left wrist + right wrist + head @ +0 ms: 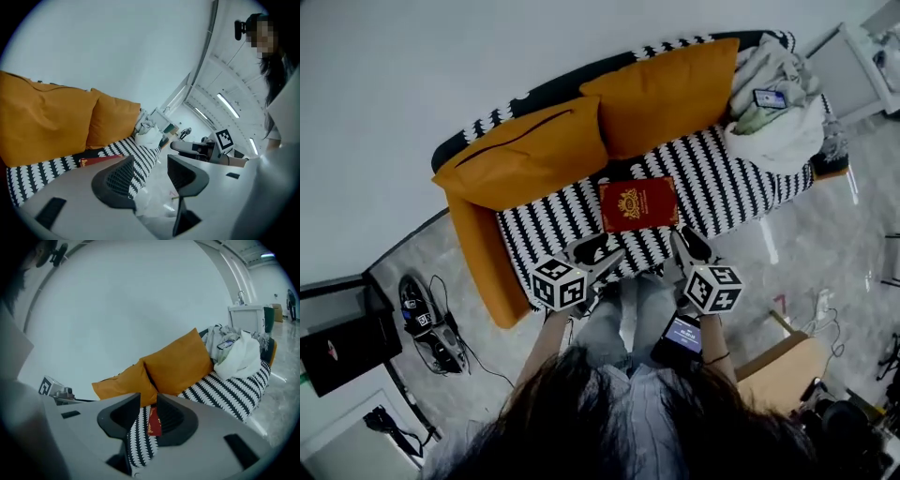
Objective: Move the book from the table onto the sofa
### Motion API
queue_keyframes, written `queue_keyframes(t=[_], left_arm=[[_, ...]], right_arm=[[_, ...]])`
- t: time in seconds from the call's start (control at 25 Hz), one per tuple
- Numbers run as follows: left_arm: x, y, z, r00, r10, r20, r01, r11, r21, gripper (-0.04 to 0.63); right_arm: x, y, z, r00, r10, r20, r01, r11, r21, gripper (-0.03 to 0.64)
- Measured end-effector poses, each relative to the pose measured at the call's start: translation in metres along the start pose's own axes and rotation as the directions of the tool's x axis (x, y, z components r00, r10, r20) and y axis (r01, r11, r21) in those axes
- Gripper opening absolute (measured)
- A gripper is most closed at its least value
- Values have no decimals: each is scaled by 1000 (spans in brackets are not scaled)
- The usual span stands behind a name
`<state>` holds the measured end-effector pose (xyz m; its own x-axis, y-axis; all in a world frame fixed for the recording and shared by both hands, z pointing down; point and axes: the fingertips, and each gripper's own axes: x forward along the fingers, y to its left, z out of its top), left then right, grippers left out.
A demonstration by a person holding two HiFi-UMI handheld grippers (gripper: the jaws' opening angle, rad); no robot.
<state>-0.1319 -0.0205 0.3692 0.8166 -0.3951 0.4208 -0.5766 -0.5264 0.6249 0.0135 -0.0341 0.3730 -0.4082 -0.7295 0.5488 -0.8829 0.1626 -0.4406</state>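
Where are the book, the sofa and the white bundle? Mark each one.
book (pixel 638 204): head view, middle of its red cover.
sofa (pixel 731 183): head view, bare striped seat right of the book.
white bundle (pixel 773 141): head view, white cloth at the sofa's right end.

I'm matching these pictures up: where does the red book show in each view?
Head view: red book at centre, flat on the striped seat.
Left gripper view: thin red strip left of the jaws.
Right gripper view: book seen through the gap between the jaws.
Shared landmark: orange cushion beside the white bundle.
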Motion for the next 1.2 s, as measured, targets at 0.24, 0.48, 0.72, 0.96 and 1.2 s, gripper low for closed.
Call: queue_keyframes(t=[0.24,0.48,0.72,0.96,1.2], left_arm=[[-28,-36,23,998,-51,42,48,997,58,201],[-50,-61,39,994,-91,58,83,989,126,181],[-67,-86,42,989,-139,49,129,977,171,161],[-77,-104,27,986,-164,29,156,970,185,153],[-82,-117,14,987,-155,31,146,971,188,141]], right_arm=[[-36,25,32,996,-23,84,25,999,-22,103],[-61,56,40,989,-30,142,34,999,-28,89],[-90,78,31,981,-49,185,54,998,-24,78],[-123,85,22,974,-86,208,97,994,-44,72],[-148,78,16,971,-105,215,117,992,-42,64]])
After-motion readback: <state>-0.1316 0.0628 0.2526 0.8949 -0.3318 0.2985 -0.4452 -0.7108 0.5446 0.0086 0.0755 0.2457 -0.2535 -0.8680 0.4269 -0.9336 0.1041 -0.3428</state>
